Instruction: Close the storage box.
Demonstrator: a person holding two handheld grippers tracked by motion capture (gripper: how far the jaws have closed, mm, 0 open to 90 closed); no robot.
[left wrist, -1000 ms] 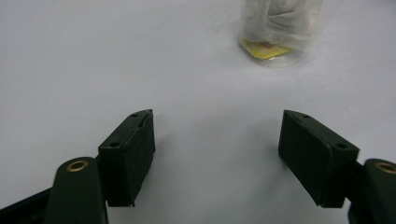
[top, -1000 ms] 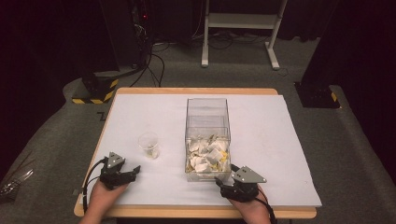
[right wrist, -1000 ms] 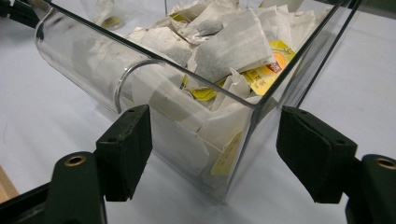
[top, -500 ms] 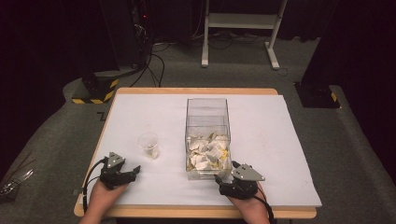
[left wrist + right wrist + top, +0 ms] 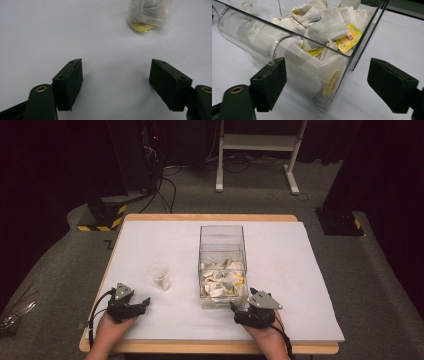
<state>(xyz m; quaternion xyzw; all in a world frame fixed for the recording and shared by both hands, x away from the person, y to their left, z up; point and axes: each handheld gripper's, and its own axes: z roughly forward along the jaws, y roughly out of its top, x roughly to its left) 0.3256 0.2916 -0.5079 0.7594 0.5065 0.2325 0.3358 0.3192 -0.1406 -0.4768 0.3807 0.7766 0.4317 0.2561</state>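
Observation:
A clear plastic box (image 5: 222, 245) stands mid-table, its near half heaped with white tea bags (image 5: 222, 281) with yellow tags. In the right gripper view, the box's (image 5: 262, 45) near corner and the tea bags (image 5: 327, 27) sit between my right gripper's (image 5: 327, 65) jaws. Those jaws have just been opening, and the right pad stands well off the wall. In the high view, the right gripper (image 5: 239, 306) lies at the box's near right corner. My left gripper (image 5: 145, 302) rests open on the table. It points at a small clear cup (image 5: 149, 13) holding a tea bag.
The white mat (image 5: 280, 265) covers the wooden table (image 5: 210, 347). The cup (image 5: 159, 276) stands left of the box, a short way beyond the left gripper. Both hands lie near the table's front edge. Dark floor, cables and a stand's legs lie past the far edge.
The right gripper has shifted slightly at the box's near right corner. The left hand and the cup have kept still.

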